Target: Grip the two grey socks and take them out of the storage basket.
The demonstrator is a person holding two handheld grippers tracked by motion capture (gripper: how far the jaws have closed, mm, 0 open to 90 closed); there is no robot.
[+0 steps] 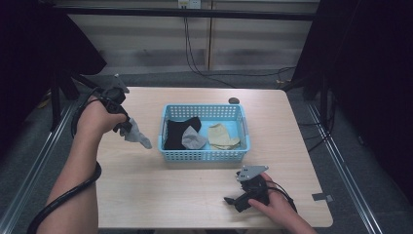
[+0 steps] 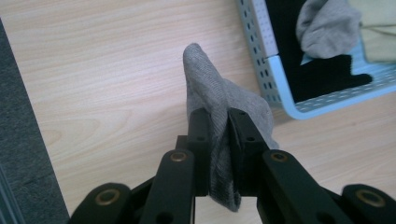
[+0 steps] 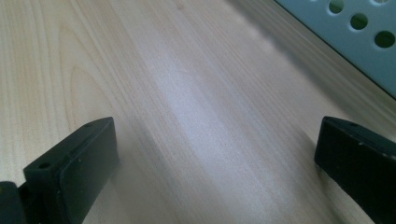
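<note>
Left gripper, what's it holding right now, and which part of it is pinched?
The left gripper is shut on a grey sock, pinched across its middle; one end sticks out past the jaws, the other hangs behind them. It is beside the blue basket.

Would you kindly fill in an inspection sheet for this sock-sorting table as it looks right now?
Surface: pale wooden table, bare wood in front.
Job's things: grey knitted sock hanging left of the light blue perforated plastic basket, which holds black, grey and beige socks.
Clutter: small dark round object near the far edge.
Grippers: left gripper clamps the sock; right gripper open, low over wood.
Cables: black cable along the left forearm.
Surroundings: grey floor, dark curtains.
</note>
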